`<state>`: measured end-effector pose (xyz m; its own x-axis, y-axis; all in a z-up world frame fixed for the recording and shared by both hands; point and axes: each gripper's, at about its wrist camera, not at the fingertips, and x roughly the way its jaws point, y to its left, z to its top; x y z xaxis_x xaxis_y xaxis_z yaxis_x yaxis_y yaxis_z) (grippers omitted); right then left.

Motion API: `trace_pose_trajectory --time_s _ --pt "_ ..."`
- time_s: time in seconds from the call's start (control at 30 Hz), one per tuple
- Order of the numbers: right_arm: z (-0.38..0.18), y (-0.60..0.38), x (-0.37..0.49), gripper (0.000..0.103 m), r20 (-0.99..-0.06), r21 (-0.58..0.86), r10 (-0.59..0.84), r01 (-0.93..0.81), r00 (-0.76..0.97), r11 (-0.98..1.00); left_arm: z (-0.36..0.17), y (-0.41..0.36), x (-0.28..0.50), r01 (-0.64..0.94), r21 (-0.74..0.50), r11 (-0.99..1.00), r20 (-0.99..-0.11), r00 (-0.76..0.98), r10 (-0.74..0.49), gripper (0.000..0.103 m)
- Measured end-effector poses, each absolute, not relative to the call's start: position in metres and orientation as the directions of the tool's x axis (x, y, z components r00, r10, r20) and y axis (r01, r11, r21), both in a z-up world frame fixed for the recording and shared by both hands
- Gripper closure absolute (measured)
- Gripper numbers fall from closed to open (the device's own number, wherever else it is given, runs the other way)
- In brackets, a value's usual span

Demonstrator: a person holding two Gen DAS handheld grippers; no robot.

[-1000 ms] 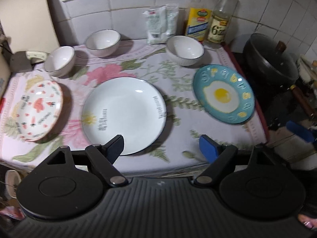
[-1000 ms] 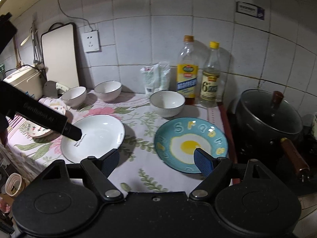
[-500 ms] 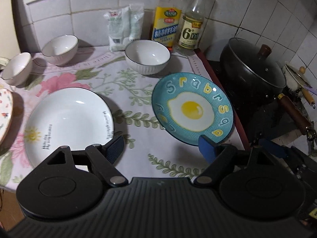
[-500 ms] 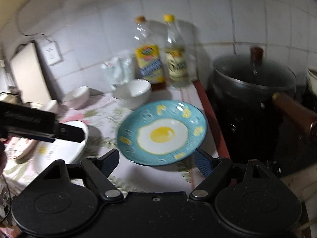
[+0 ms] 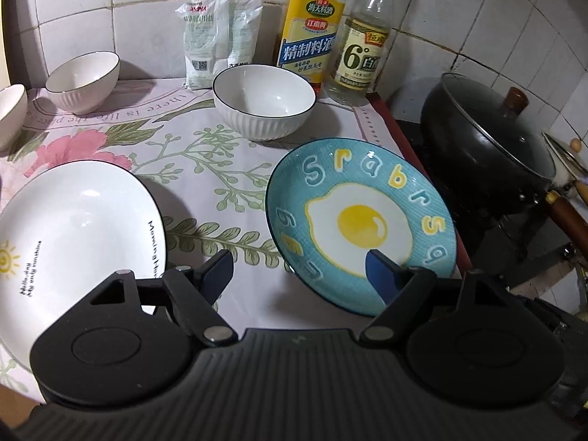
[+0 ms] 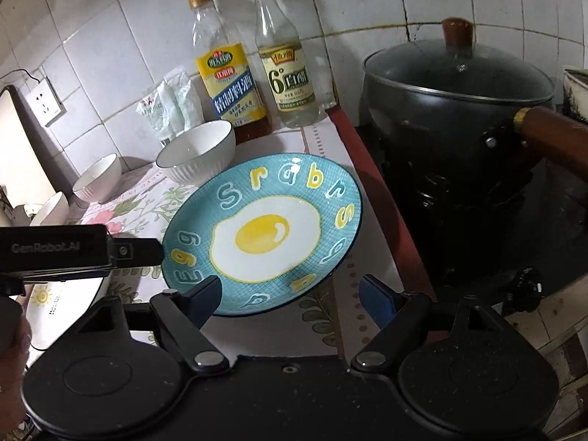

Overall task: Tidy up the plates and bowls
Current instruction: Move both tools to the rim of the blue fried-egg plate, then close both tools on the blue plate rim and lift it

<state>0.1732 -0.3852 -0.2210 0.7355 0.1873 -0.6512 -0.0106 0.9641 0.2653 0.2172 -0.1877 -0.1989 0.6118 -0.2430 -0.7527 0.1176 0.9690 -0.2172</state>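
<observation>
Right wrist view, egg plate point(image 6: 264, 235) between open right gripper point(image 6: 294, 294) fingers, countertop

Both grippers have swung right, off the white plate point(image 5: 73, 235) and onto the blue egg plate point(image 5: 362, 220). Left gripper point(image 5: 299, 270) now has its right finger over the plate's near rim; right gripper point(image 6: 290, 296) has closed in too, jaws wide apart, left finger over the rim.

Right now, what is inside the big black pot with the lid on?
I cannot tell. The black pot is covered by a dark glass lid with a brown knob, and the glass looks too dim and foggy to see through.
</observation>
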Motion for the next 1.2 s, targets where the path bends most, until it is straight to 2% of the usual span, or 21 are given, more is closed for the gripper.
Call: trace_pose_trajectory --time_s 0.27,0.33,0.43,0.53,0.6,0.7,0.77,0.83,0.93,1.2 --pt "-0.234 -0.381 0.193 0.018 -0.676 0.283 0.197 0.003 0.71 0.959 -0.22 -0.189 0.24 0.096 -0.21 0.973 -0.77 0.597 -0.225 0.031" --pt "-0.237 -0.381 0.197 0.018 -0.679 0.287 0.198 0.007 0.706 0.958 -0.224 -0.189 0.244 0.096 -0.204 0.974 -0.775 0.592 -0.221 0.034" --pt "-0.24 -0.381 0.201 0.018 -0.685 0.29 0.199 0.011 0.7 0.957 -0.23 -0.187 0.249 0.087 -0.224 0.971 -0.787 0.571 -0.233 0.043" --pt "-0.244 -0.381 0.204 0.019 -0.69 0.297 0.2 0.019 0.696 0.955 -0.236 -0.186 0.252 0.08 -0.237 0.968 -0.796 0.556 -0.24 0.059" --pt "-0.246 -0.382 0.206 0.025 -0.691 0.308 0.203 0.029 0.694 0.951 -0.24 -0.185 0.254 0.072 -0.247 0.966 -0.805 0.54 -0.246 0.069" --pt "-0.25 -0.385 0.209 0.032 -0.679 0.344 0.212 0.048 0.703 0.938 -0.243 -0.184 0.255 0.065 -0.27 0.961 -0.8 0.54 -0.262 0.075" --pt "-0.252 -0.388 0.212 0.044 -0.667 0.369 0.22 0.06 0.712 0.927 -0.244 -0.185 0.256 0.068 -0.277 0.959 -0.795 0.543 -0.268 0.079" --pt "-0.253 -0.39 0.214 0.049 -0.663 0.379 0.206 0.085 0.719 0.922 -0.245 -0.187 0.258 0.069 -0.287 0.956 -0.791 0.545 -0.277 0.083" --pt "-0.255 -0.392 0.213 0.073 -0.674 0.341 0.151 0.124 0.723 0.932 -0.245 -0.188 0.257 0.06 -0.286 0.956 -0.788 0.553 -0.27 0.083" --pt "-0.255 -0.397 0.217 0.077 -0.688 0.354 0.137 0.166 0.712 0.92 -0.244 -0.193 0.252 0.081 -0.255 0.964 -0.786 0.563 -0.255 0.083"
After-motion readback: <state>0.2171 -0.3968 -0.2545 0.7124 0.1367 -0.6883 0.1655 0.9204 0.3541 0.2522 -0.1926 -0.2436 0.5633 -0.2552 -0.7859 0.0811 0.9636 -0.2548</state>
